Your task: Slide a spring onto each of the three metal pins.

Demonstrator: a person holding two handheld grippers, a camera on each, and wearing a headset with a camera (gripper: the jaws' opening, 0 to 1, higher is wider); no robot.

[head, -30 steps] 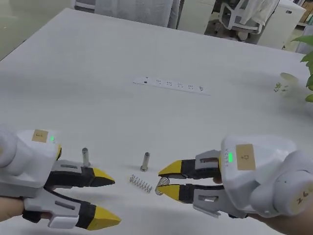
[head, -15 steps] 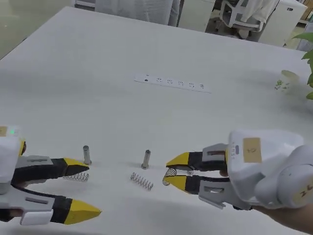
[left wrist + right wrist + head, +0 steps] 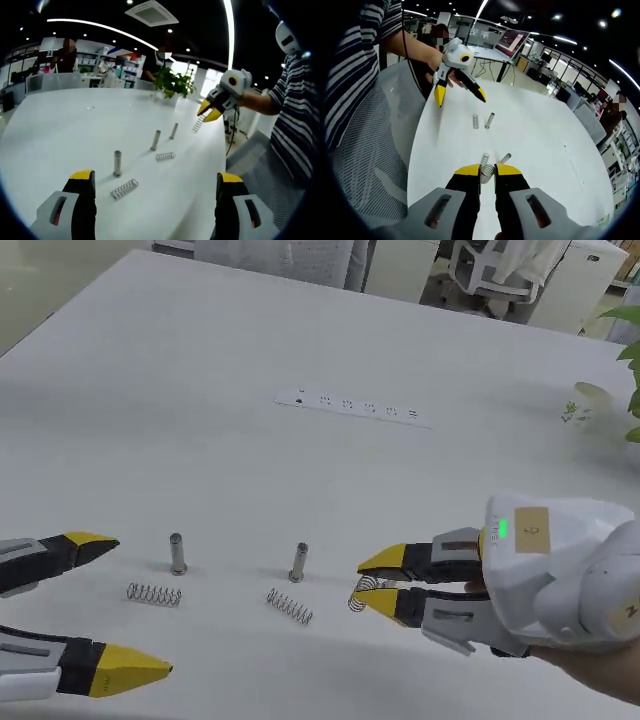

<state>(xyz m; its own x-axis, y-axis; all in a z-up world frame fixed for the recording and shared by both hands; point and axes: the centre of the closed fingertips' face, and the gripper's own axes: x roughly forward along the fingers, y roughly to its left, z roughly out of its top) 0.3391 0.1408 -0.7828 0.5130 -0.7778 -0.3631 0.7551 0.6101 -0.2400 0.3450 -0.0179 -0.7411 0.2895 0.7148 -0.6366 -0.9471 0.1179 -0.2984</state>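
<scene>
**One spring in hand, all three pins bare**

Tool state: your right gripper (image 3: 378,582) has its jaws drawn nearly together on the held spring (image 3: 359,593), pinching it near one end. In the left gripper view the rest of the coil hangs tilted below the tips, clear of the table (image 3: 300,350). Your left gripper (image 3: 112,606) is spread wide with nothing in it, low over the table near the left pin (image 3: 177,553).

Task items: the left pin, the middle pin (image 3: 299,562) and the far pin (image 3: 173,131) stand upright in a row, and none carries a spring. The far pin is nearest your right gripper. The left loose spring (image 3: 154,594) lies flat just beside the left pin. The middle loose spring (image 3: 289,606) lies flat just beside the middle pin.

Recommendations for this step:
- Take the far pin, as it is the closest.
- Roll your wrist until the coil hangs plumb, because a tilted spring will likely catch on the pin's top edge.
- Bring the open lower end directly over the pin's top, then descend straight.
- Keep your grip light, since a hard pinch may flatten the coils or flick the spring out.
- Release only once several coils surround the pin.
- I cannot tell whether the pins are fixed to the table, so avoid side loads on them.
</scene>
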